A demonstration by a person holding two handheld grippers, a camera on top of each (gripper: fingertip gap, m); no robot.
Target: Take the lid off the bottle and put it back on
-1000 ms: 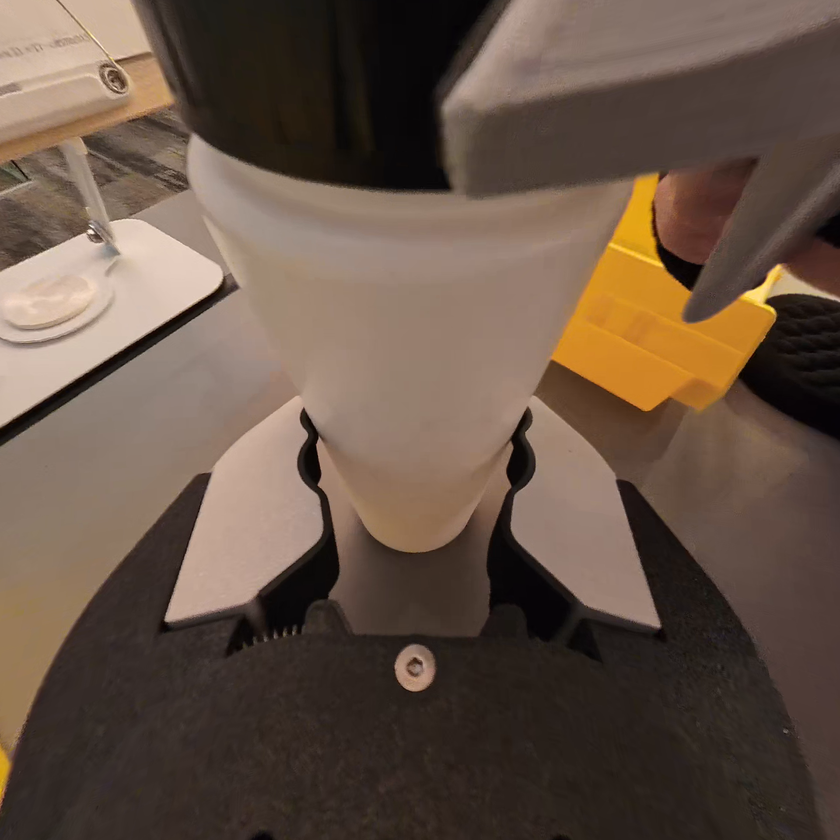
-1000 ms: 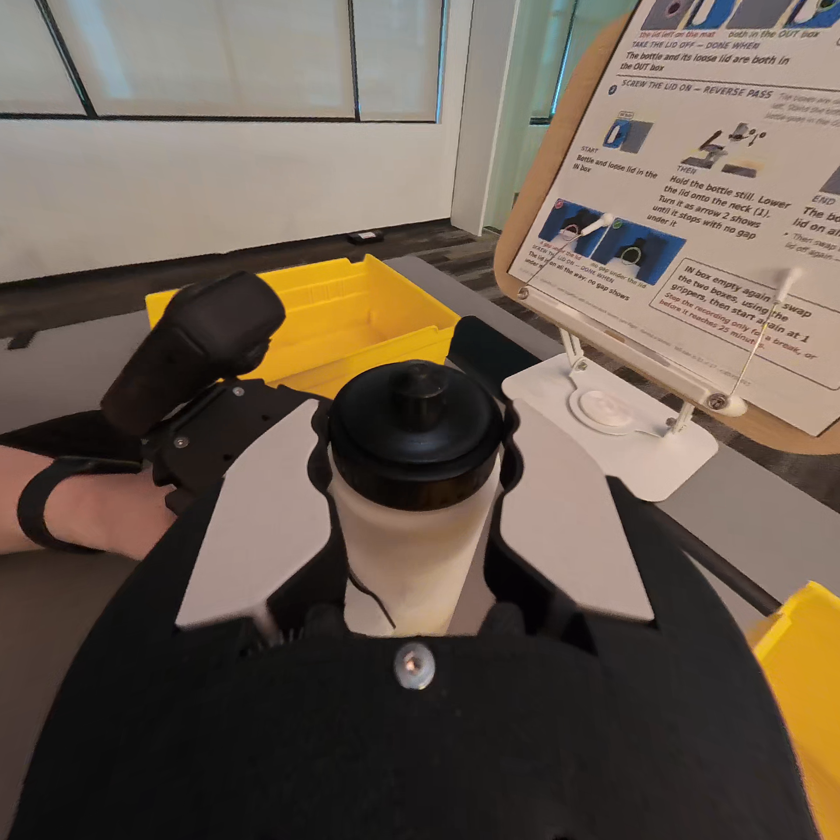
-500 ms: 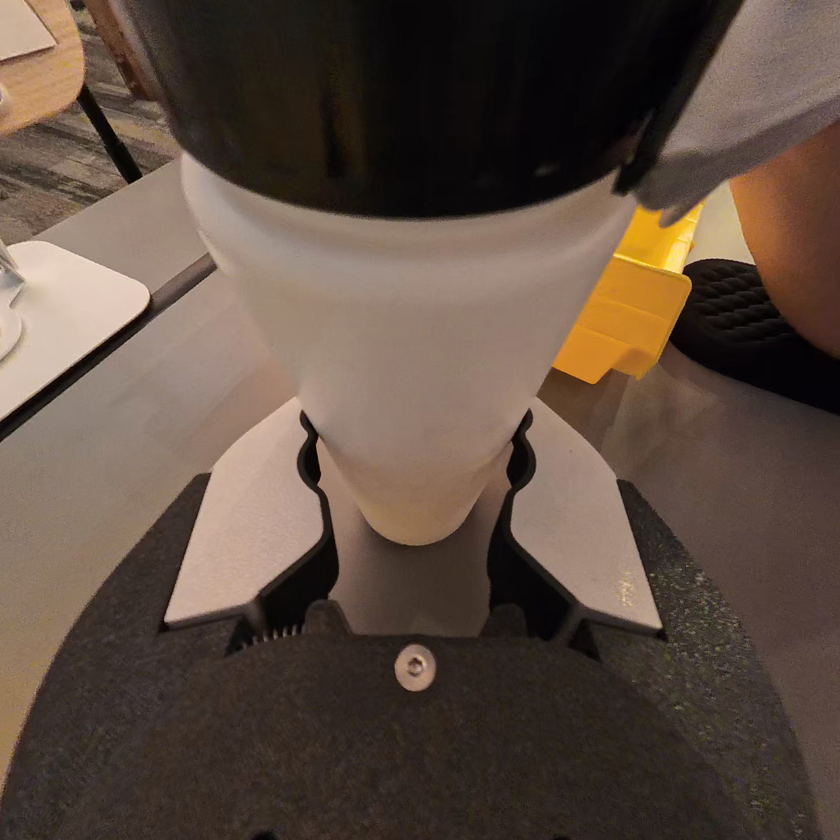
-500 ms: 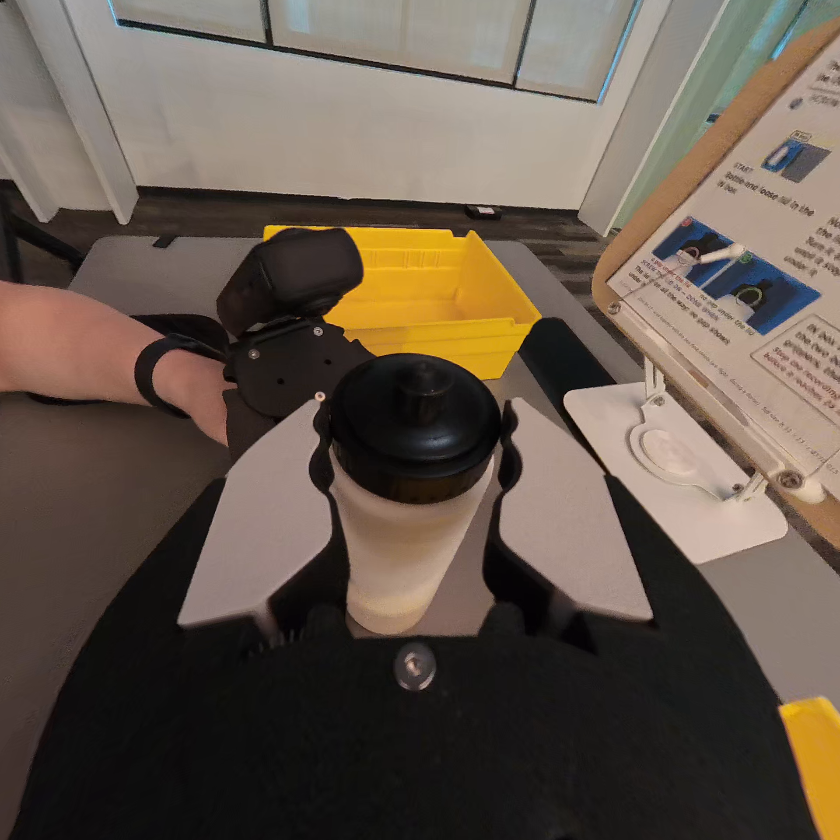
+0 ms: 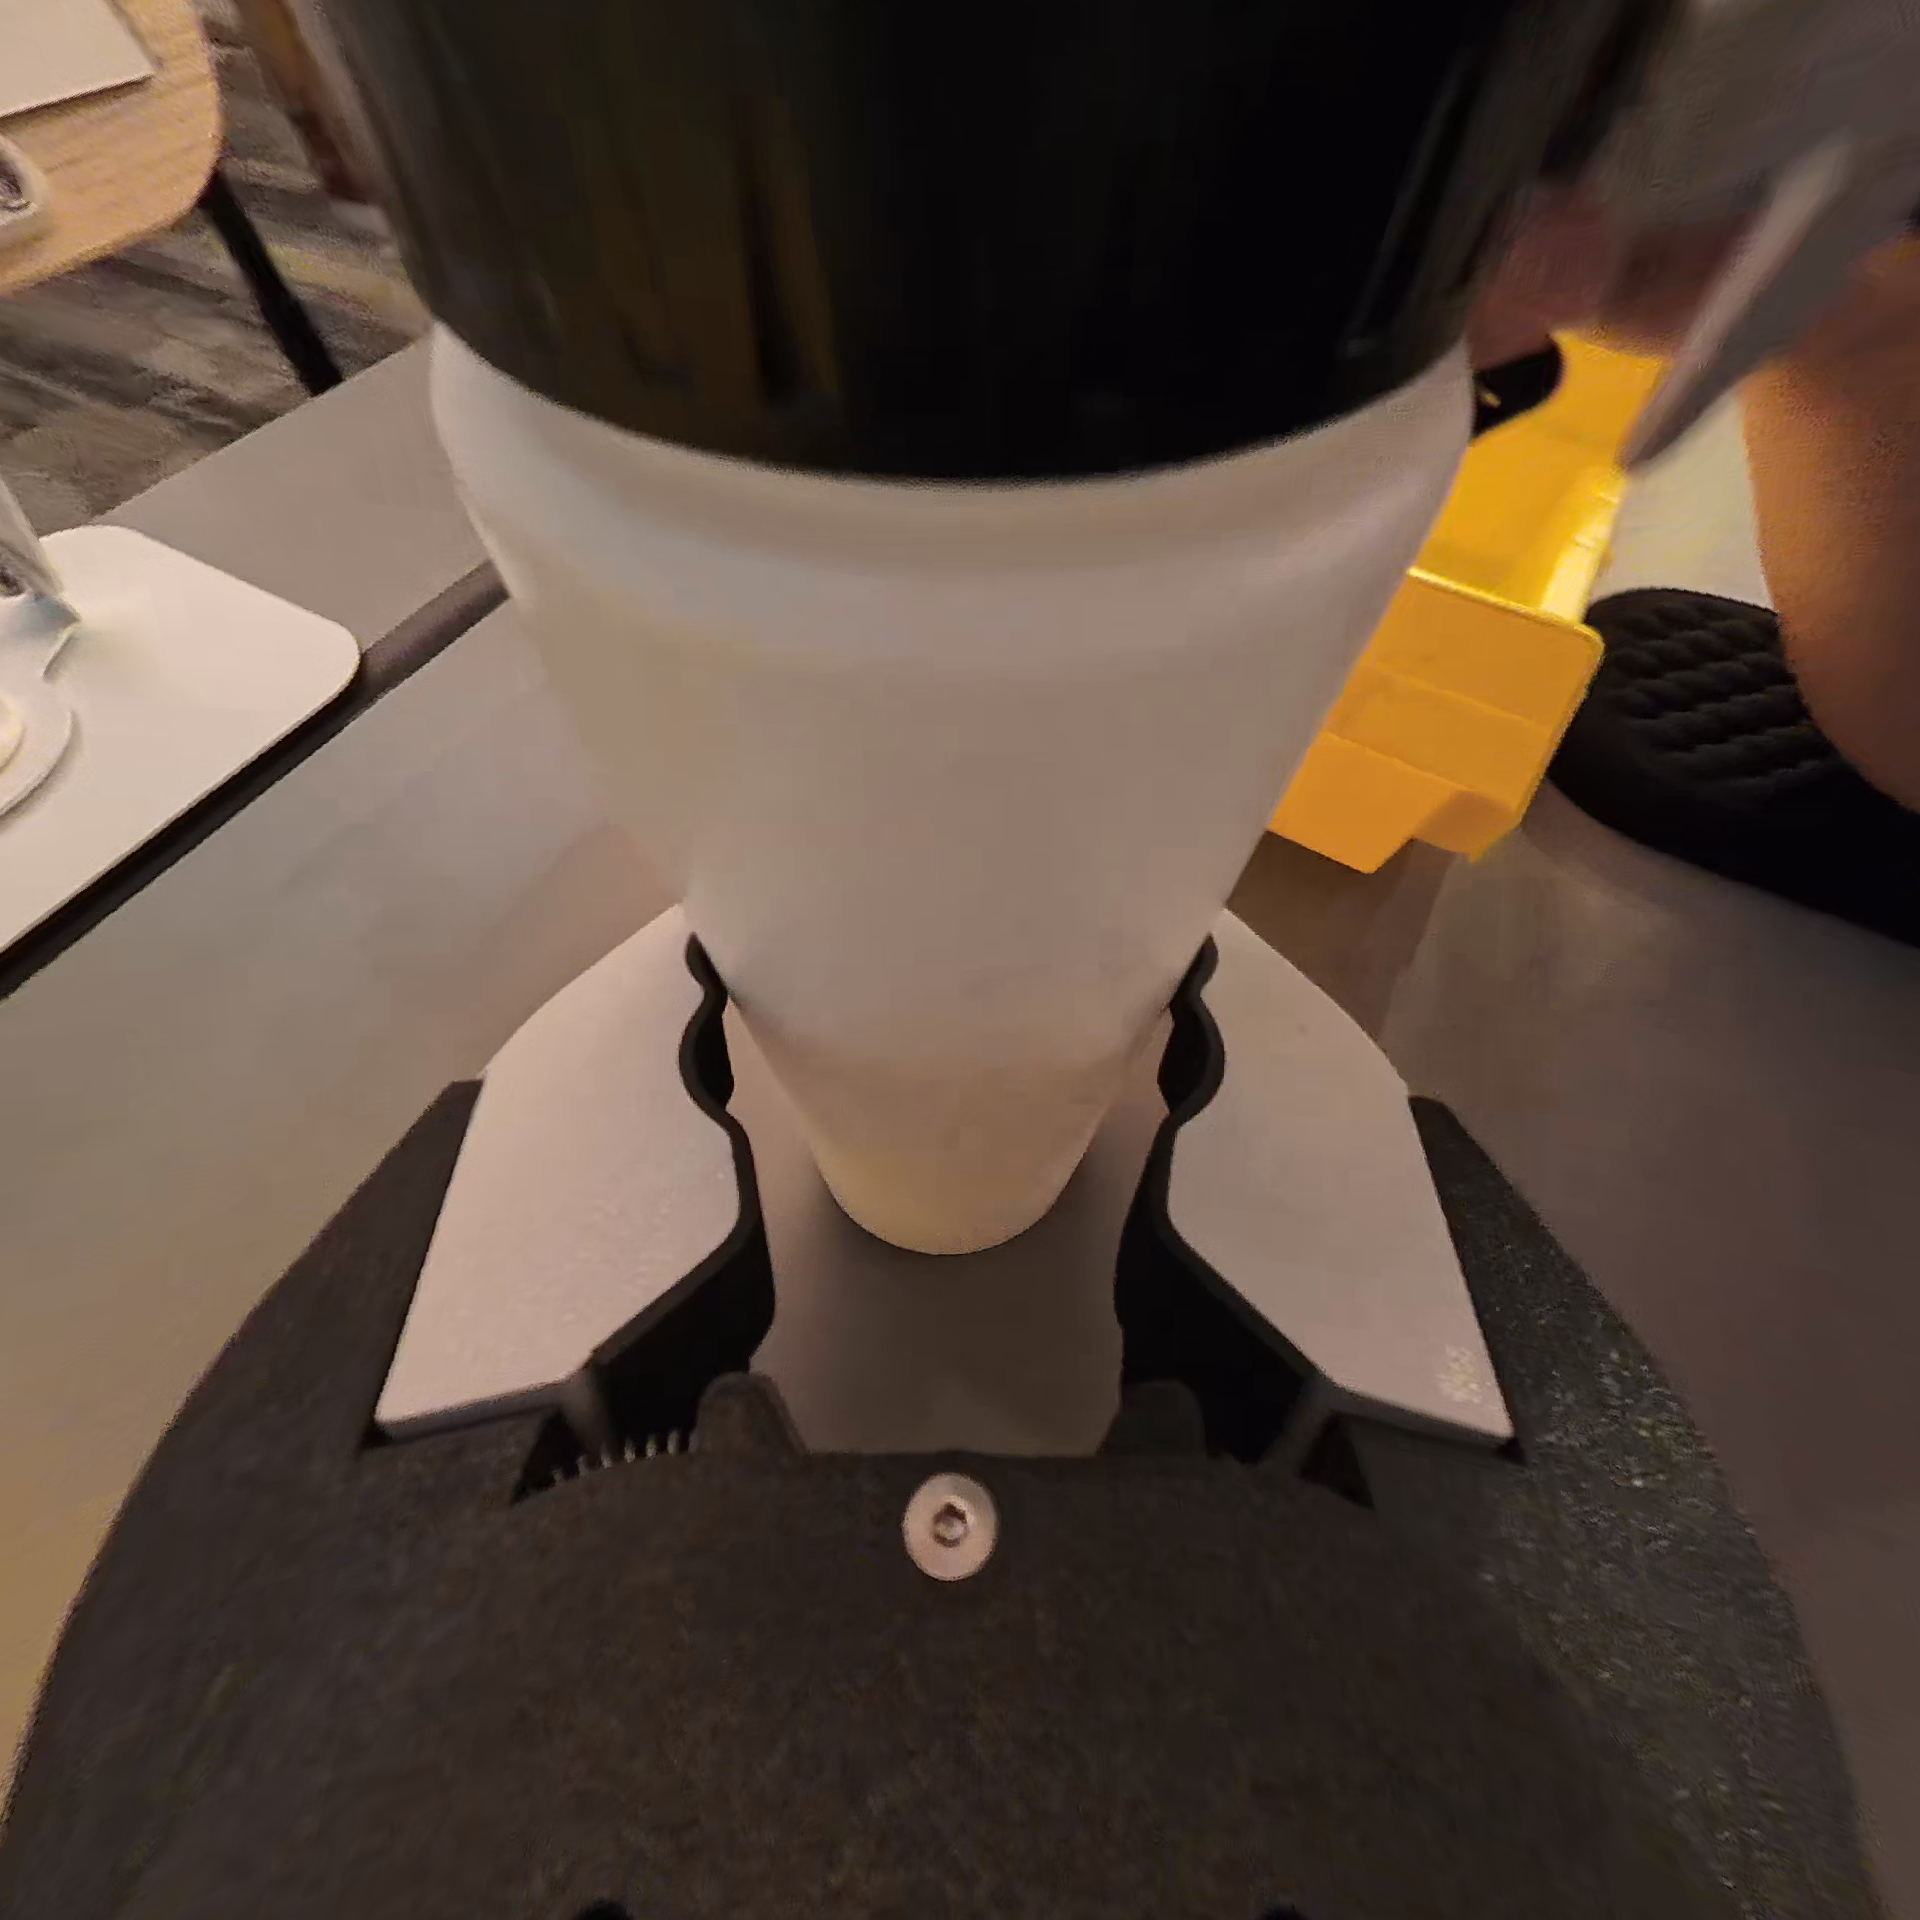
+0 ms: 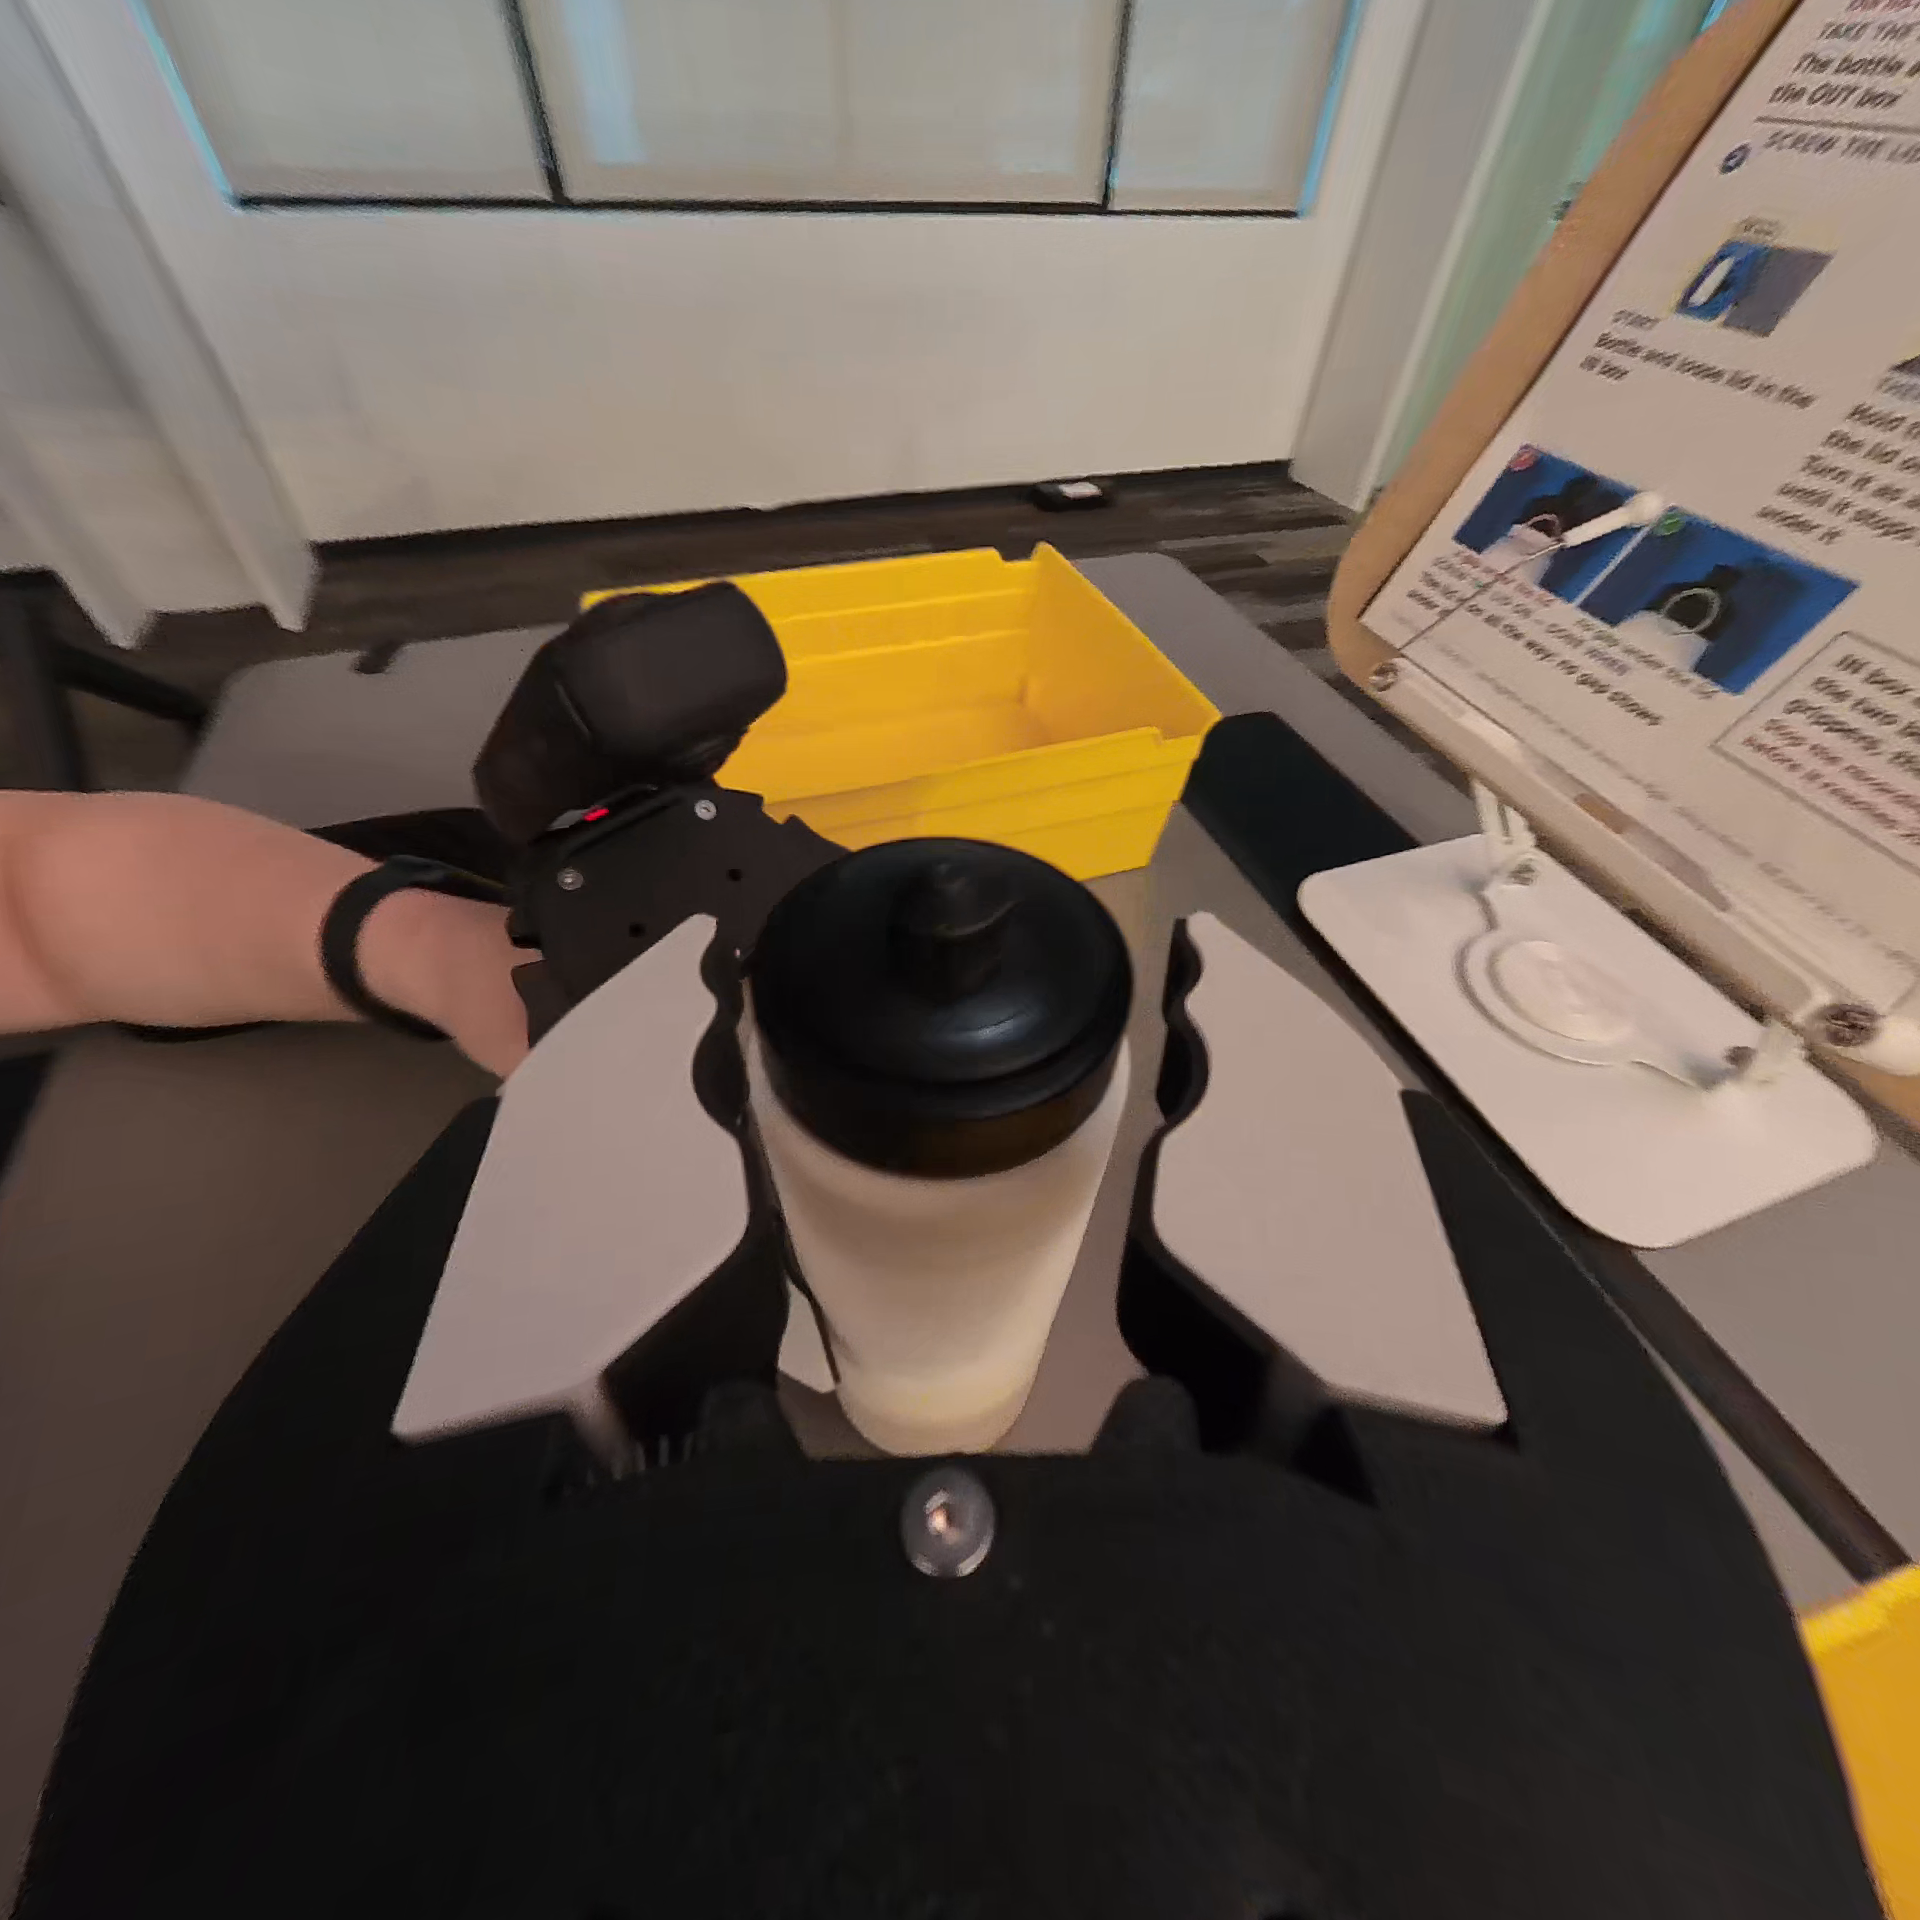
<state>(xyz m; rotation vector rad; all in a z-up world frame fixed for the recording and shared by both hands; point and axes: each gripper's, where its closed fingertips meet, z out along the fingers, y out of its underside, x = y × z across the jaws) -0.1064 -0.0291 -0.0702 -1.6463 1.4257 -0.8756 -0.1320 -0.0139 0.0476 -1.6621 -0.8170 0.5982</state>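
A white bottle (image 5: 935,727) with a black lid (image 5: 935,208) stands upright on the grey table. My left gripper (image 5: 948,945) is shut on the bottle's lower body. In the right wrist view my right gripper (image 6: 951,925) sits around the lid (image 6: 935,1039) from above, slightly open: the left pad touches it and a narrow gap shows at the right pad. The bottle body (image 6: 925,1278) shows below the lid. The left gripper's black body (image 6: 644,831) is behind the bottle, its fingers hidden. One right finger (image 5: 1766,260) shows blurred beside the lid.
An empty yellow bin (image 6: 1039,800) stands behind the bottle and also shows in the left wrist view (image 5: 1455,727). An instruction board (image 6: 1662,468) on a white stand base (image 6: 1558,1091) is at the right. Another yellow bin's corner (image 6: 1870,1714) is near right. A black pad (image 5: 1714,727) lies beside the bin.
Both grippers twisted around the bottle, then the right one swung partway back. The right fingers have spread a little off the lid. The left grip is unchanged.
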